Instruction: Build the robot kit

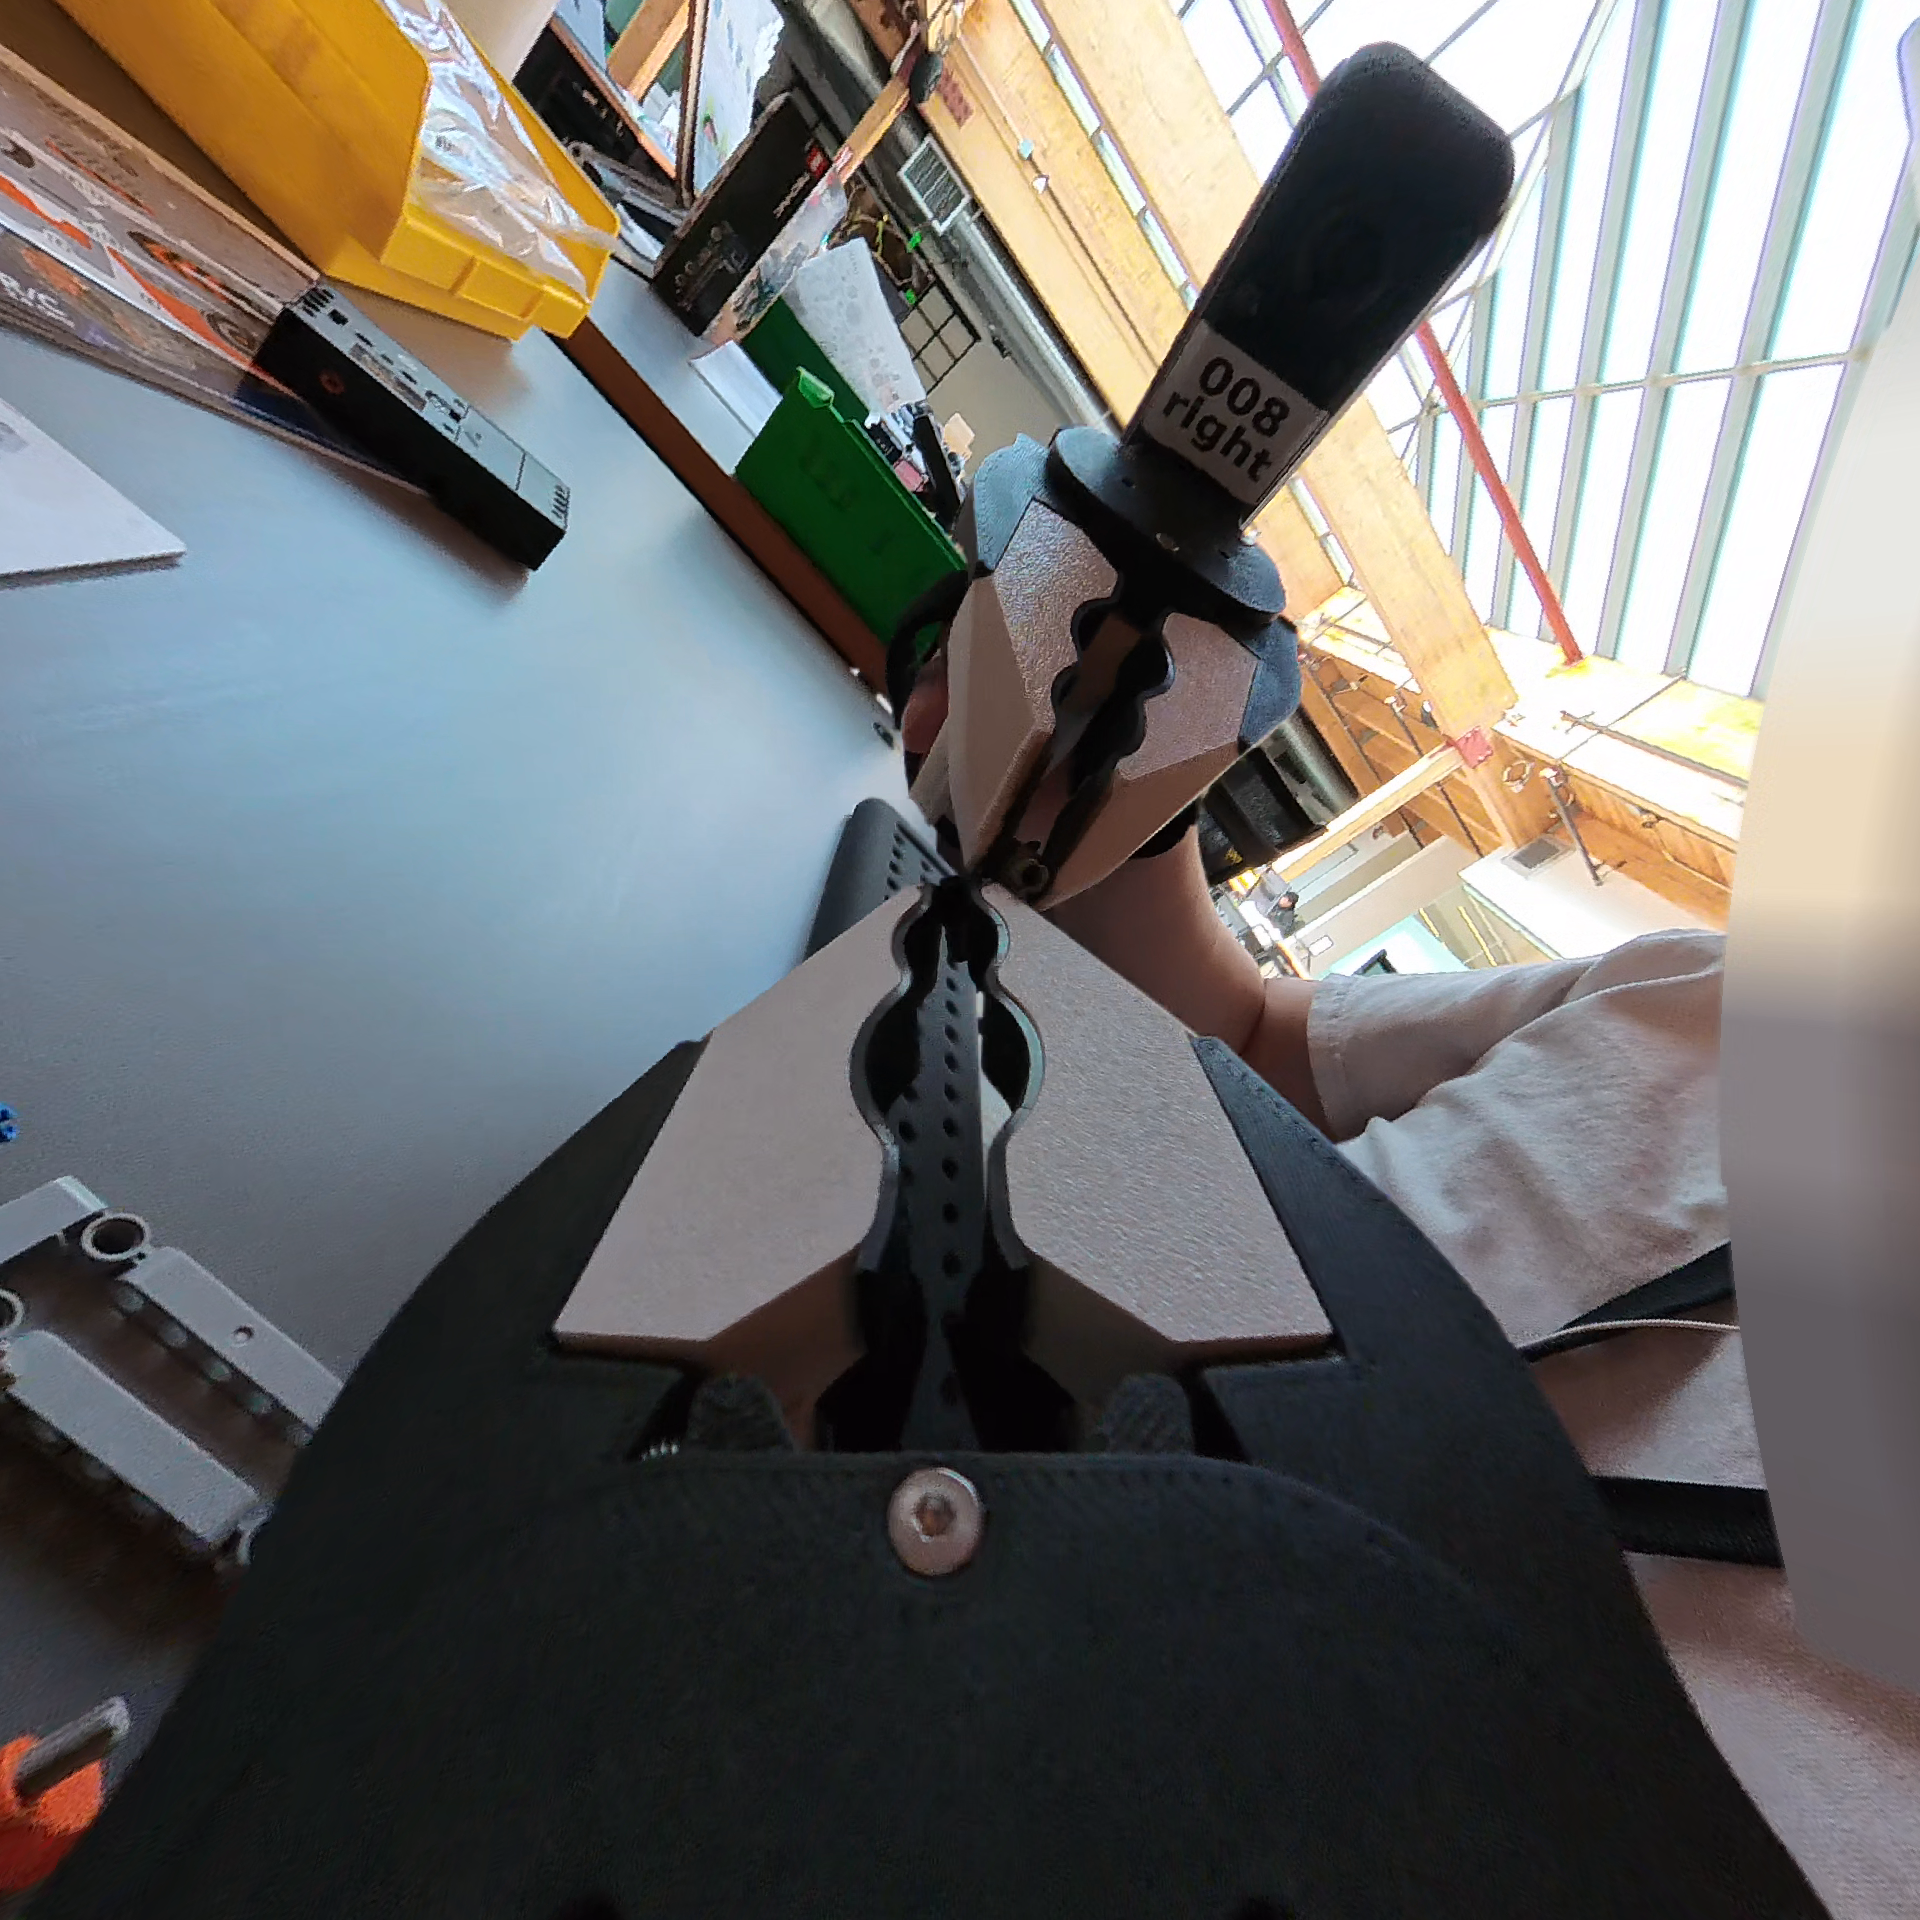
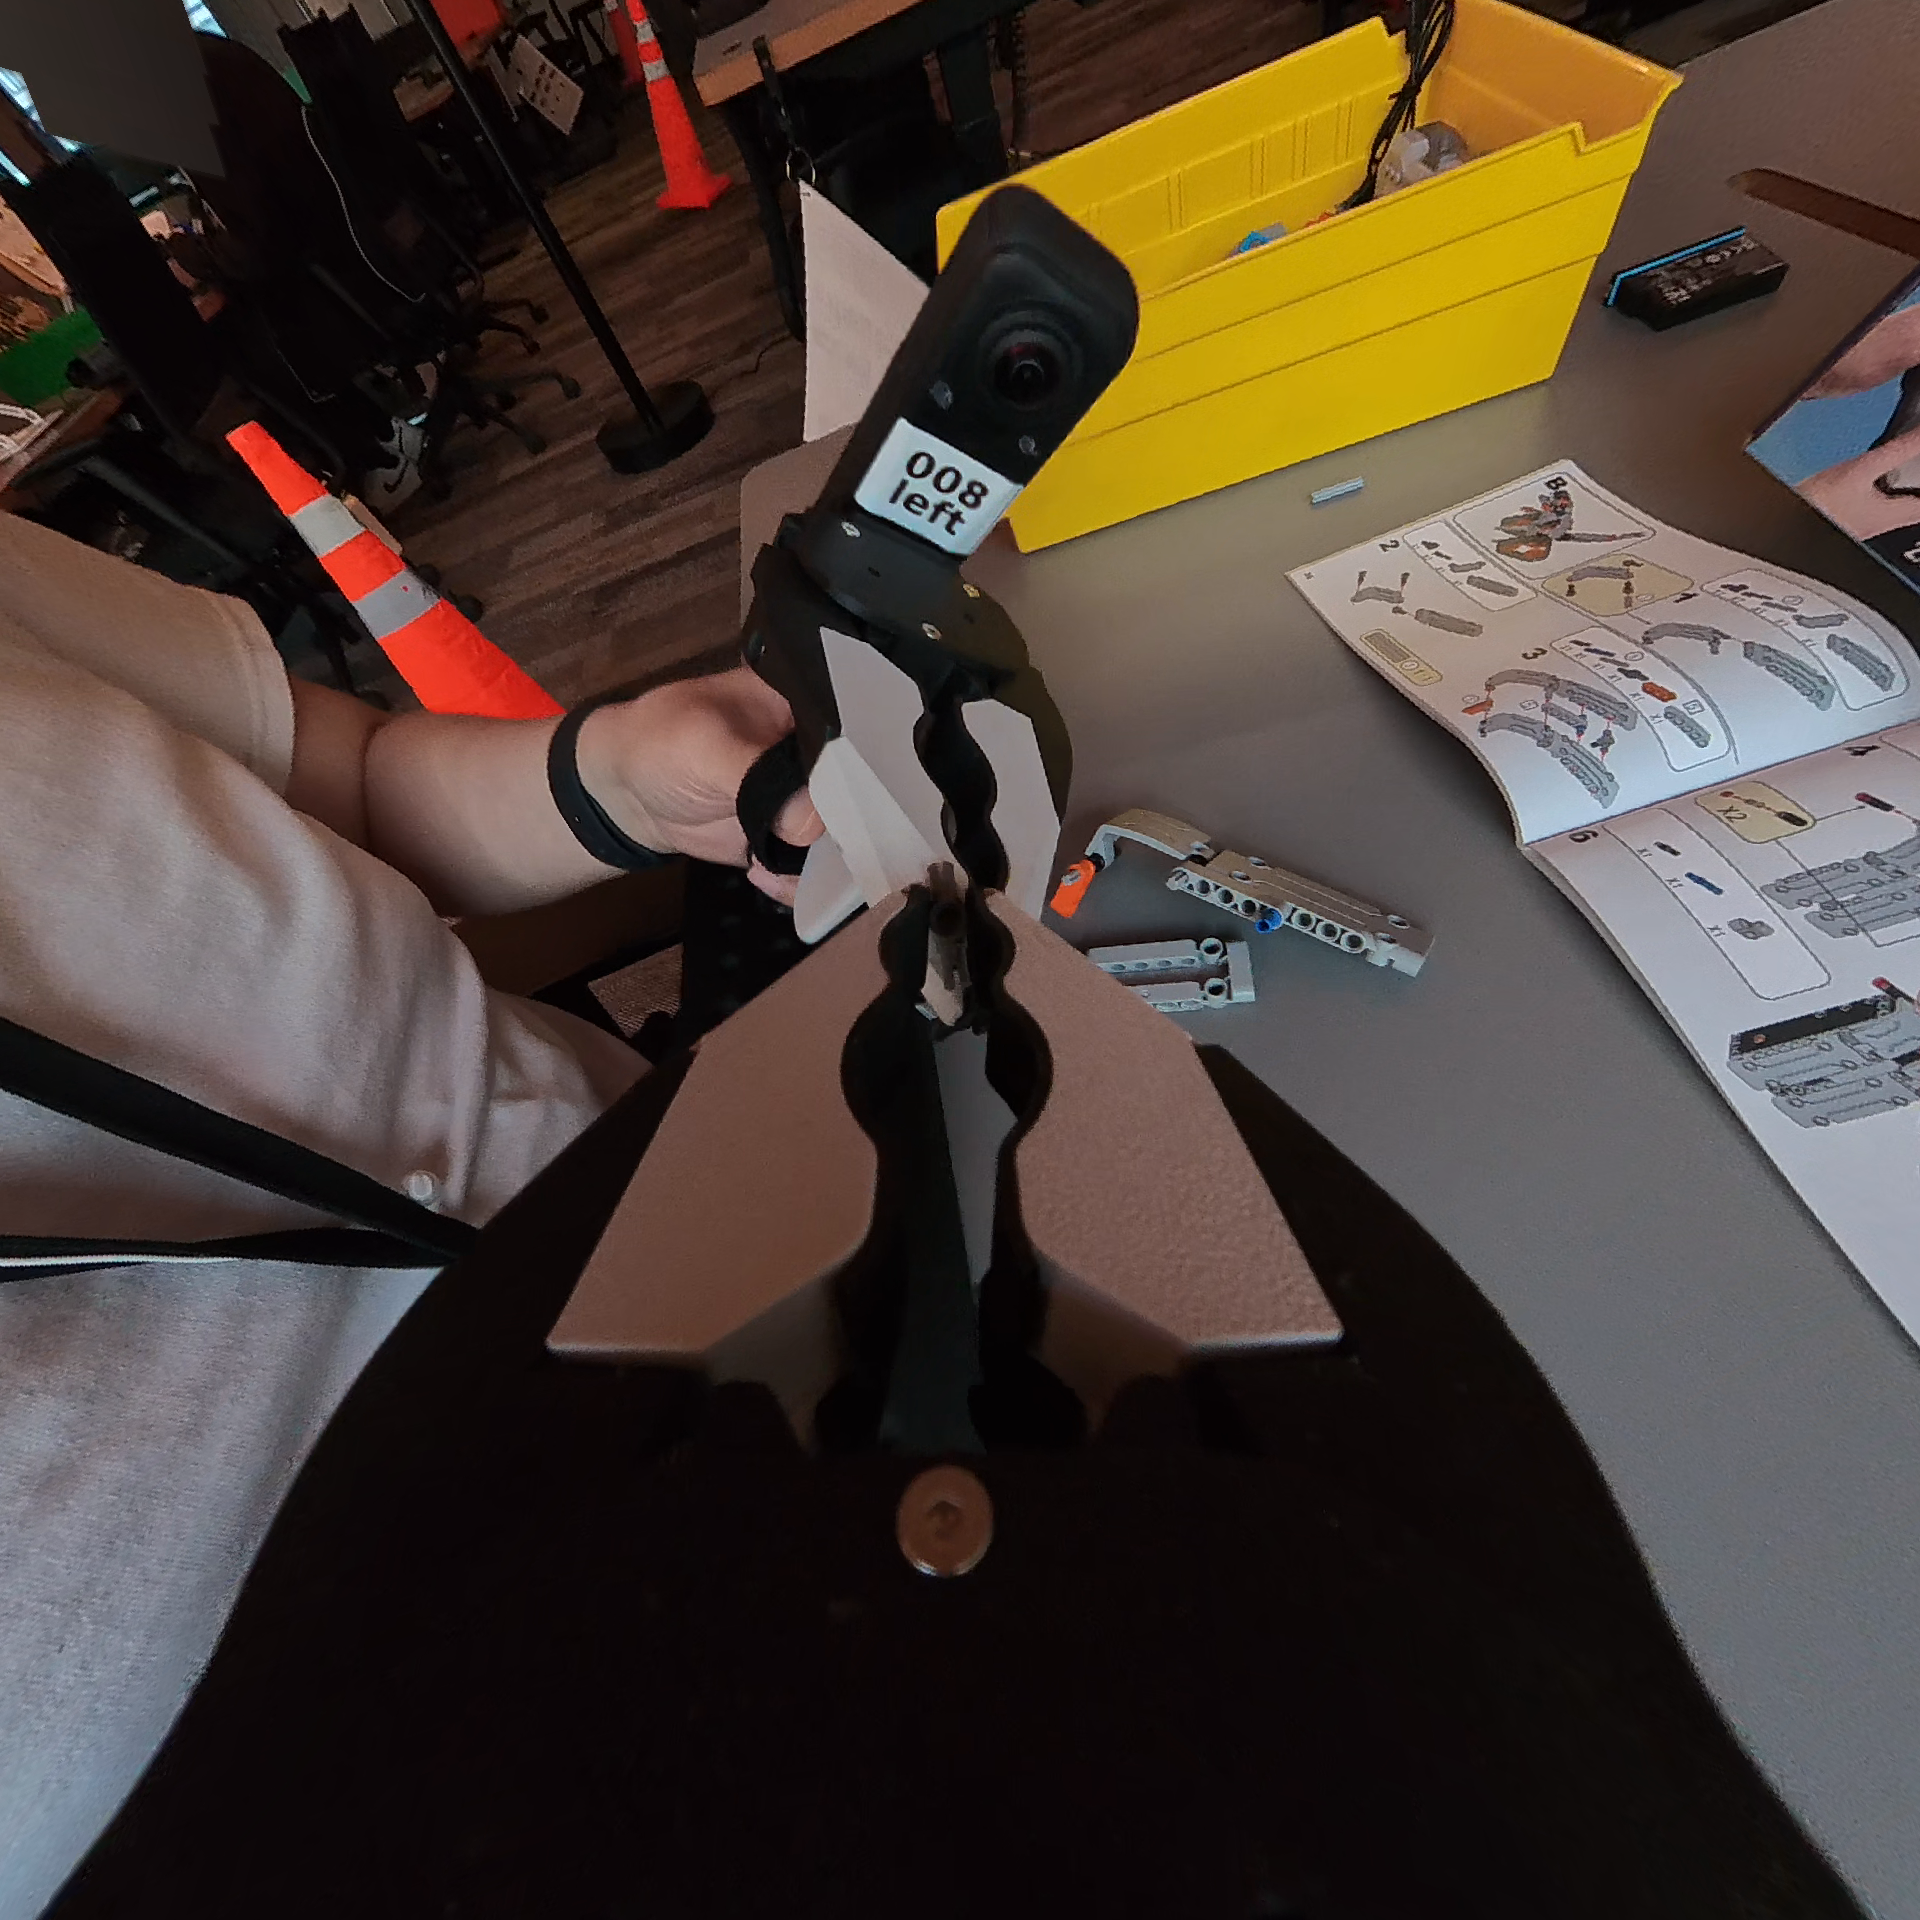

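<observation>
The right gripper has its jaws pinched onto a small grey piece at the very tips, held above the near edge of the grey table. The left gripper meets it tip to tip from 12 o'clock in the right wrist view. Its tips are drawn together, but I cannot tell whether they nip the same piece. A hand with a dark wristband grips it at 10 o'clock.

Each camera mast carries a white sticker with black print. At 3 o'clock of the tips a grey beam assembly with an orange part lies on the table. Farther out the same way is an open instruction booklet of numbered drawings. A yellow bin stands at 1 o'clock and an orange cone on the floor at 10 o'clock
</observation>
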A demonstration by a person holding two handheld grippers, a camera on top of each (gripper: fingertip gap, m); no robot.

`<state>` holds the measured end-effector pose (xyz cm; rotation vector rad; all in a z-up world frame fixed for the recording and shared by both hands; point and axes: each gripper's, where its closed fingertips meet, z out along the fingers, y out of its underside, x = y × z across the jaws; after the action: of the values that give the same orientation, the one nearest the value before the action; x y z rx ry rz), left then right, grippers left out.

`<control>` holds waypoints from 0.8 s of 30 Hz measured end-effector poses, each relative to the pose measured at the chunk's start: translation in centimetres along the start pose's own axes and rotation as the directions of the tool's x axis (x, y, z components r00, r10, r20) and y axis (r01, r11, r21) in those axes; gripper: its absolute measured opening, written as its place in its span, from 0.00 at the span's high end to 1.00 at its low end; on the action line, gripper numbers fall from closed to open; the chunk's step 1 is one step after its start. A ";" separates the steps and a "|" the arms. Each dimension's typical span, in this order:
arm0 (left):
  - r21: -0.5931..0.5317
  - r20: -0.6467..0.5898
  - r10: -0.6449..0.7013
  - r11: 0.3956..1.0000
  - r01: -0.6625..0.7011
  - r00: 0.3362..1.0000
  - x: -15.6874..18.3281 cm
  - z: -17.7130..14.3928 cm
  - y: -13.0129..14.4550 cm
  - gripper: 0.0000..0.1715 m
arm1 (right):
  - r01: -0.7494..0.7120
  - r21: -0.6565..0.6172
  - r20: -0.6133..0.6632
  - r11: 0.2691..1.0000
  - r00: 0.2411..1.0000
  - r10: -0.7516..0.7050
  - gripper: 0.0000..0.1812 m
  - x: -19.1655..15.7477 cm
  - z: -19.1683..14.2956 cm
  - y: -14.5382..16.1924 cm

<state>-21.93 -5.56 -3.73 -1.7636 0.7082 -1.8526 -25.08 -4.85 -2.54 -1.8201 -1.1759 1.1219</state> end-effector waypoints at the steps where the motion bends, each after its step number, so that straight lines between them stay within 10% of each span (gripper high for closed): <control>1: 0.017 -0.015 0.003 1.000 -0.003 1.000 0.2 0.0 -0.2 0.99 | -0.012 0.007 0.005 1.000 1.000 0.012 0.97 -0.1 0.0 -0.2; 24: 0.146 -0.091 0.085 0.987 -0.071 0.992 2.9 -0.5 -2.0 1.00 | 0.259 -0.027 -0.034 0.965 0.965 -0.260 0.83 -2.6 0.5 -3.3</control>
<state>-22.60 -6.00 -0.23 -1.5438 0.6546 -1.8968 -27.20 -6.04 0.95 -1.6378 -1.3642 0.9241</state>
